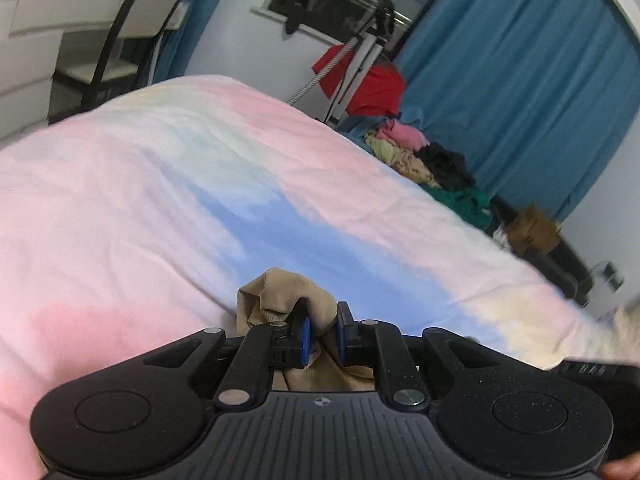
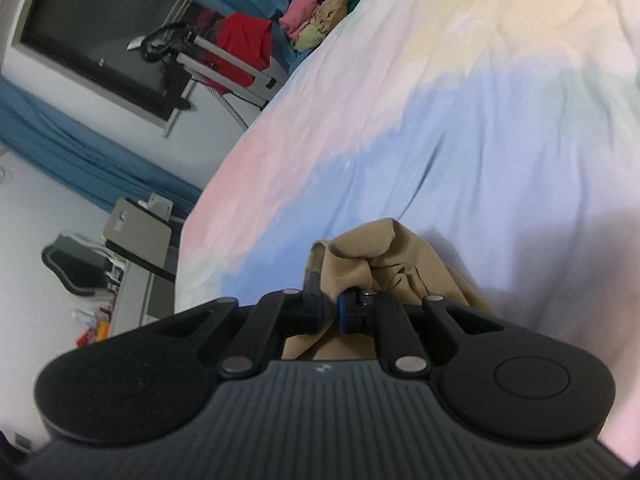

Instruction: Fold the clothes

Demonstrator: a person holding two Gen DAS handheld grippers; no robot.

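Note:
A tan garment [image 1: 276,300] is bunched between the blue pads of my left gripper [image 1: 323,334], which is shut on it above the pastel bedsheet [image 1: 160,184]. In the right wrist view another part of the same tan garment [image 2: 372,256] is pinched by my right gripper [image 2: 330,312], also shut on the cloth. The fabric folds up over the fingertips and hangs below the jaws, so most of the garment is hidden behind the gripper bodies. The pastel bedsheet [image 2: 460,120] fills the space ahead of both.
A pile of clothes [image 1: 424,160] in pink, yellow, black and green lies at the bed's far edge, with a red cloth [image 1: 372,84] draped on a tripod [image 1: 360,52]. Blue curtains [image 1: 520,80] hang behind. A chair [image 1: 120,48] and white desk [image 1: 40,32] stand beyond the bed.

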